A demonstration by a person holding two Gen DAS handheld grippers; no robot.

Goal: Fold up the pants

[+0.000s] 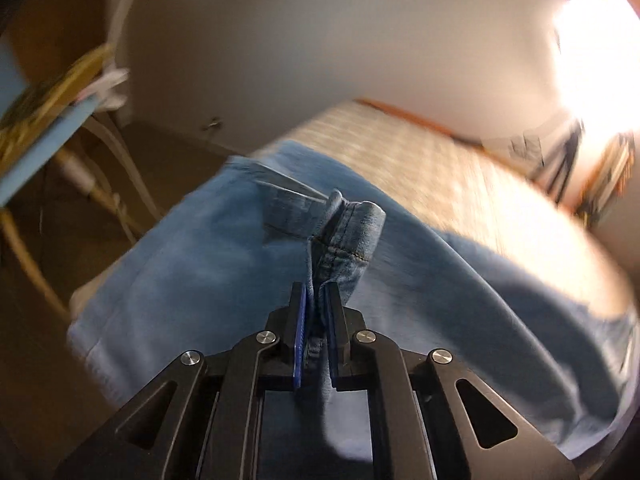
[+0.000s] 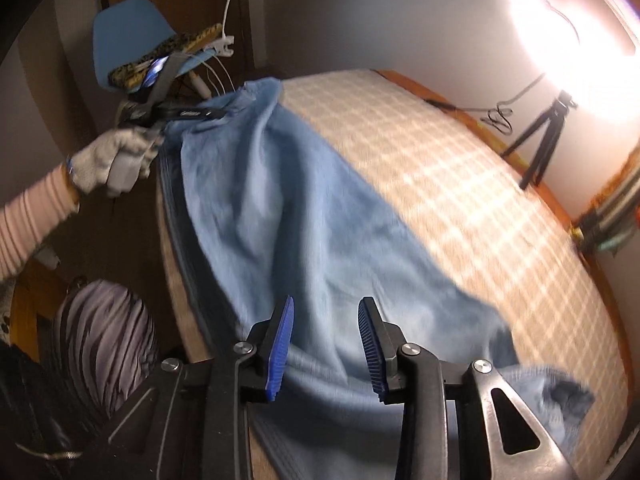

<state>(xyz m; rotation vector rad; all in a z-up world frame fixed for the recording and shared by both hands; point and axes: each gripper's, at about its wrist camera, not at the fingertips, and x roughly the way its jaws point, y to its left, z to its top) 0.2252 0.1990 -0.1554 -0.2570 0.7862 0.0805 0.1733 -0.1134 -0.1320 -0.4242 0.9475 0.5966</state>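
Light blue jeans (image 1: 200, 264) lie along the near edge of a checked mattress (image 1: 420, 152). My left gripper (image 1: 316, 300) is shut on a stitched hem or waistband fold of the jeans, which bunches up just past the blue pads. In the right wrist view the jeans (image 2: 288, 220) stretch away along the mattress edge to the far end, where a gloved hand (image 2: 108, 164) holds the left gripper (image 2: 200, 113) at the cloth. My right gripper (image 2: 327, 302) hangs open above the near part of the jeans, and its pads press on nothing.
The mattress (image 2: 460, 184) runs to the right in a wooden frame. A blue chair (image 2: 120, 36) with clutter and a clip lamp stands past the far end. A tripod (image 2: 540, 140) under a bright light is at the back right. The person's striped leg (image 2: 104, 340) is at the left.
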